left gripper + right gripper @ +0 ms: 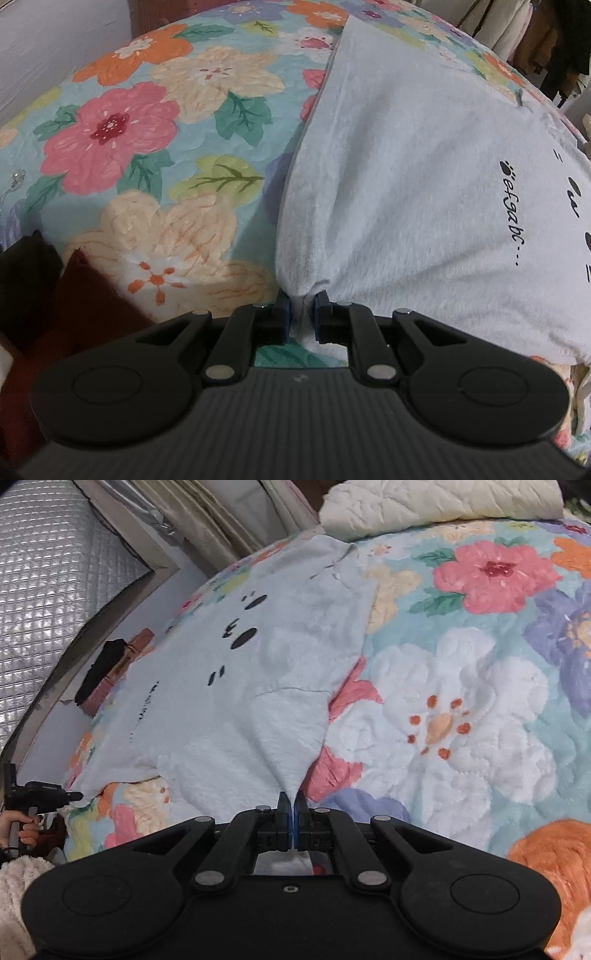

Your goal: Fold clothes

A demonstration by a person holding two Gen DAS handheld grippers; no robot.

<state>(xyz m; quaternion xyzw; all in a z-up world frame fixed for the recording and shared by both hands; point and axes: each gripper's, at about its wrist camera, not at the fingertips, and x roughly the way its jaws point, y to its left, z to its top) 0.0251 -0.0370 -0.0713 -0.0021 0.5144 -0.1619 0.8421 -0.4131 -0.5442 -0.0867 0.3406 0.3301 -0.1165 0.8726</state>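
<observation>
The 2 fingers of the left gripper pinch a bunched corner of the pale grey shirt, the cloth squeezed between the blue pads. The right gripper has its fingers pressed together on another corner of the same shirt, which narrows to a point at the tips. From both grips the shirt fans away, print side up, flat across the floral quilt. Dark red and black clothes lie left of the left gripper.
</observation>
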